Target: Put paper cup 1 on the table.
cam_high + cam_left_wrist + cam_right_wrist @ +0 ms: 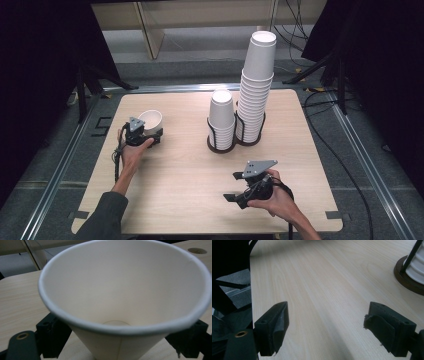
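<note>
High view: the left tongs (145, 136), at the left of the frame, grip one white paper cup (150, 121), tilted low over the desk (185, 190). The right tongs (235, 197) stand wide open and empty. The two cup stacks (221, 120) remain in their holder; I judge that only this one cup is taken out, and setting it down is left.

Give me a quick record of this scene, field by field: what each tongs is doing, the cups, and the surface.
left tongs: shut on a single cup, jaws at its narrow base
cup state: tilted, mouth toward the camera, empty
right tongs: open, nothing between the jaws, low over the table
stacks: short stack and tall stack, upside down
holder: dark wire rack under both stacks
</note>
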Available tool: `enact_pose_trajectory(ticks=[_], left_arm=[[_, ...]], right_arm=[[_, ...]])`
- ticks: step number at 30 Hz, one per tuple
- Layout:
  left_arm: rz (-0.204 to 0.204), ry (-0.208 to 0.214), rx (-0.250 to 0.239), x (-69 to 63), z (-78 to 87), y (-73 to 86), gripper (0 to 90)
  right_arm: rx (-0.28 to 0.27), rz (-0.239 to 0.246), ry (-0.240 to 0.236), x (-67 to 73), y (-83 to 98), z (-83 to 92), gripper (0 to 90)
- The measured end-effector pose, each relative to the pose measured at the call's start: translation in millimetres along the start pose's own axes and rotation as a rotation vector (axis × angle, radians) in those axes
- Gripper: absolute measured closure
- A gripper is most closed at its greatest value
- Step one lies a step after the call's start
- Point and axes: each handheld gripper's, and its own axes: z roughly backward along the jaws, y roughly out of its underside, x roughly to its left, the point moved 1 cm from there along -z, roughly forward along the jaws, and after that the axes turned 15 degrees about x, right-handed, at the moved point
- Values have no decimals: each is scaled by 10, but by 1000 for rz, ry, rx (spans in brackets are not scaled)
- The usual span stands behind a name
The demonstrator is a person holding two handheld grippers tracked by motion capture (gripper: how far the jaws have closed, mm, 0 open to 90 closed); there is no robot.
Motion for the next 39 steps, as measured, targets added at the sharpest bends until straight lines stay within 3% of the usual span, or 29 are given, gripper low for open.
enact_pose_trajectory(ticks=[11,20,23,28,35,39], left_arm=[[2,0,35,-54,59,100,144],[12,16,52,-64,238,215,145],[2,25,44,-101,330,230,145],[12,81,17,-232,564,270,145],[-7,85,-1,-387,847,353,147],[-12,122,-19,-525,1058,429,147]], right_arm=[[9,1,-4,4,5,-4,190],[5,-4,1,1,4,2,190],[-1,-12,2,-4,2,19,190],[-12,-23,24,-36,19,55,189],[-19,-39,40,-56,35,77,188],[-23,-66,44,-70,41,88,189]])
